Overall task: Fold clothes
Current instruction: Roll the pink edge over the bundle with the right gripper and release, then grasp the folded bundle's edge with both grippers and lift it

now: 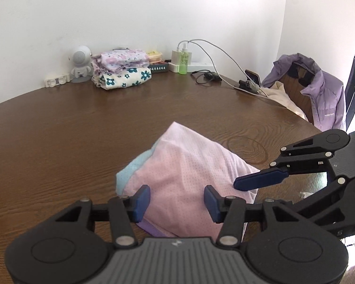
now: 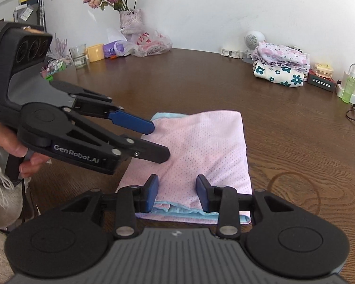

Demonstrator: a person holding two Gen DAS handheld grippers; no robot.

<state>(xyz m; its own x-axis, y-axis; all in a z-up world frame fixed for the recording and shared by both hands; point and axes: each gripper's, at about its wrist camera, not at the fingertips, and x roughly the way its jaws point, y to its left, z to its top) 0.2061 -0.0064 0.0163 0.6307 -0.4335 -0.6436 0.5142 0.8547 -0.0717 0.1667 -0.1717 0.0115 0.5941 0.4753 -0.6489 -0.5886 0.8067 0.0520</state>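
1. Nearest the lens in each wrist view — that camera's own gripper. Left gripper (image 1: 177,200): blue pads spread apart, pink cloth visible between them, nothing clamped. Right gripper (image 2: 177,193): pads likewise spread, hovering over the near hem, nothing clamped.
2. Table (image 2: 201,82) — dark brown wood grain, largest surface, carries everything below.
3. Pink garment (image 2: 201,146): perforated pink fabric with light blue trim, folded into a rough rectangle, lying flat on the table directly in front of both grippers. From the right wrist view, the left gripper's fingers (image 2: 139,122) sit at the garment's left edge; contact cannot be confirmed.
4. Purple jacket (image 1: 324,94) draped over a chair at the table's far right.
5. Stack of folded floral clothes (image 1: 122,71) at the far edge near the wall.
6. Vase of dried flowers (image 2: 130,19) by the wall.
7. Green bottle (image 1: 184,61) beside a white charger.
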